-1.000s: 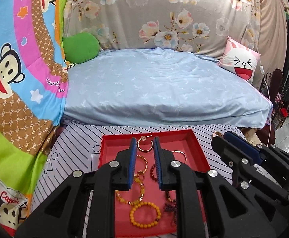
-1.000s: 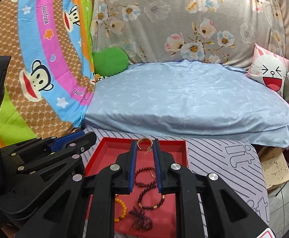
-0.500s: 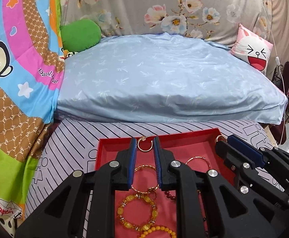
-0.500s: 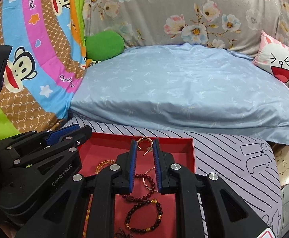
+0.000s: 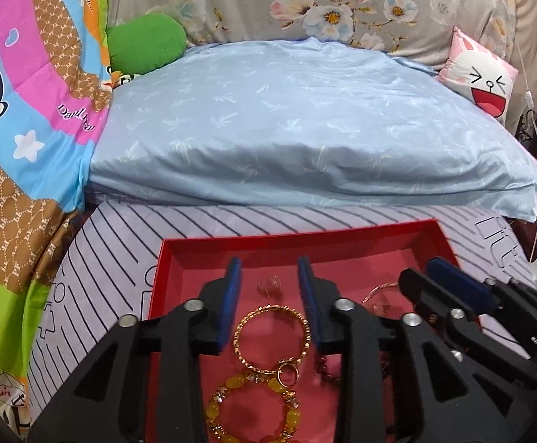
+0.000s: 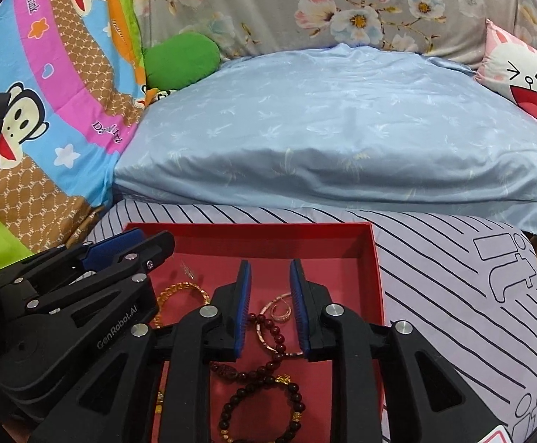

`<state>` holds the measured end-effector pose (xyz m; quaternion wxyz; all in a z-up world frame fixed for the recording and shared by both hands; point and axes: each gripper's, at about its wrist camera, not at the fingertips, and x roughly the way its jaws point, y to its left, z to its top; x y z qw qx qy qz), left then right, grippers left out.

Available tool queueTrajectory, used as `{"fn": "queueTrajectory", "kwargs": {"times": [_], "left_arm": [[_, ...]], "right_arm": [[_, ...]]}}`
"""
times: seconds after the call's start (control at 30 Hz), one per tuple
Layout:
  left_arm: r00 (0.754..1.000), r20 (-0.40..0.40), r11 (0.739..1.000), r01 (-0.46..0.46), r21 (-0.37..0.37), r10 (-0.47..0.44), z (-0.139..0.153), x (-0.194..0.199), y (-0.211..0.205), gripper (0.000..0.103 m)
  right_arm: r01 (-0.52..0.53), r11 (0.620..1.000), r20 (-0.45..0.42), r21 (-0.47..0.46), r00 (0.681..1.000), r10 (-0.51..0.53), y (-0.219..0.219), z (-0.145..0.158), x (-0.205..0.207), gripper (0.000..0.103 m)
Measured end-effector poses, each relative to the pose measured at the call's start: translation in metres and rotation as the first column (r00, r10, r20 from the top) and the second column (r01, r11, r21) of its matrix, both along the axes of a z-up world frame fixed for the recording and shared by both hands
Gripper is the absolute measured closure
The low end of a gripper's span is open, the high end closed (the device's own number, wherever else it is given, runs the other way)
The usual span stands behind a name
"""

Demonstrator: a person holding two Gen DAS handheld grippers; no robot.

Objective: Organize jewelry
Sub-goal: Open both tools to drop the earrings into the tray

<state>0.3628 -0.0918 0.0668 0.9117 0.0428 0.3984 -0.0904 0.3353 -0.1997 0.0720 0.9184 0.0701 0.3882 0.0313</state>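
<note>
A red tray (image 5: pixel 298 238) (image 6: pixel 373 258) lies on the striped cloth and holds jewelry. My left gripper (image 5: pixel 269 271) is open and empty above a small earring (image 5: pixel 268 283) and a gold chain bangle (image 5: pixel 272 339); a yellow bead bracelet (image 5: pixel 253 406) lies nearer. My right gripper (image 6: pixel 269 271) is open and empty above a thin rose-gold hoop (image 6: pixel 277 308) and dark red bead bracelets (image 6: pixel 264 398). Another small earring (image 6: pixel 189 271) lies on the tray floor. The right gripper also shows in the left wrist view (image 5: pixel 421 271).
A blue pillow (image 5: pixel 305 125) lies behind the tray. A green cushion (image 5: pixel 146 42) and a cartoon blanket (image 5: pixel 28 110) are at the left, a pink cartoon pillow (image 5: pixel 482 77) at the right. Striped cloth (image 6: pixel 453 295) spreads right of the tray.
Both grippers have opened and let go of the gold hoop earrings they held. Both have moved lower over the tray, and the earrings now lie on the tray floor.
</note>
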Motion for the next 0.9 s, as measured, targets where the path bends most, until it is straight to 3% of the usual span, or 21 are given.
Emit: {"fn": "queueTrajectory", "kwargs": {"times": [0.27,0.77,0.9], "left_arm": [[0.998,-0.063,0.999,-0.024,-0.048,0.021,-0.012,-0.011,0.014,0.069],[0.997,-0.078,1.000,-0.004,-0.030,0.001,-0.015,-0.087,0.016,0.069],[0.998,-0.065,0.999,-0.012,-0.030,0.010,-0.003,-0.102,0.018,0.069]], "right_arm": [[-0.029,0.999,-0.003,-0.036,1.000,0.029,0.009,-0.001,-0.019,0.076],[0.016,0.999,-0.024,-0.038,1.000,-0.017,0.004,-0.003,-0.097,0.075],[0.027,0.999,-0.016,-0.031,0.999,-0.028,0.005,0.012,-0.114,0.075]]}}
